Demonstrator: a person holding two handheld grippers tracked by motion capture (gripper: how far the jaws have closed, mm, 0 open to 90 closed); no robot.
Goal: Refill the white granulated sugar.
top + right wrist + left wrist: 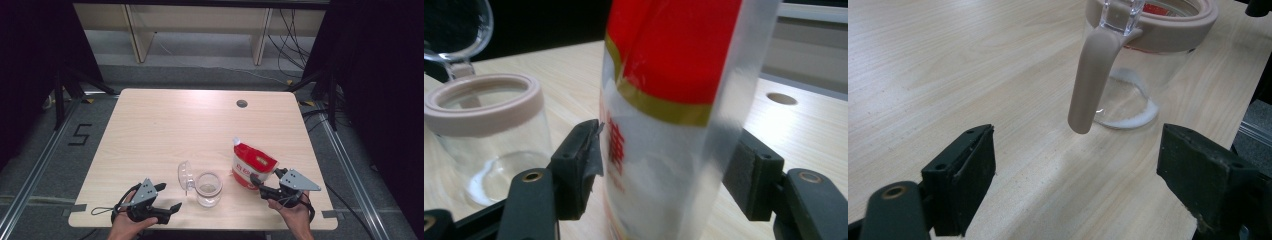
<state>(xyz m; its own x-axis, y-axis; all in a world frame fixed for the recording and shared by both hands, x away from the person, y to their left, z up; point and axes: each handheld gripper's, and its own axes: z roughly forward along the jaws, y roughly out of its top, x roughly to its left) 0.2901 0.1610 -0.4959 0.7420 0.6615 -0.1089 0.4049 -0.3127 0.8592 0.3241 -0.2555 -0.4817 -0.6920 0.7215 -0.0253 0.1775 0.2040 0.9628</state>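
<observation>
Jaws of right gripper (664, 170) flank red pouch (669, 100), contact unclear, left gripper (1073, 175) parted, jar (1143, 55) cropped.

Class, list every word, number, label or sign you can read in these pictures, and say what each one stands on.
"5": black tape mark on the floor left of the table.
Red character on the white part of the red and white pouch: one East Asian sign, too blurred to read.
White print on the pouch's red panel: too small to read.
Glass jar: no text.
</observation>
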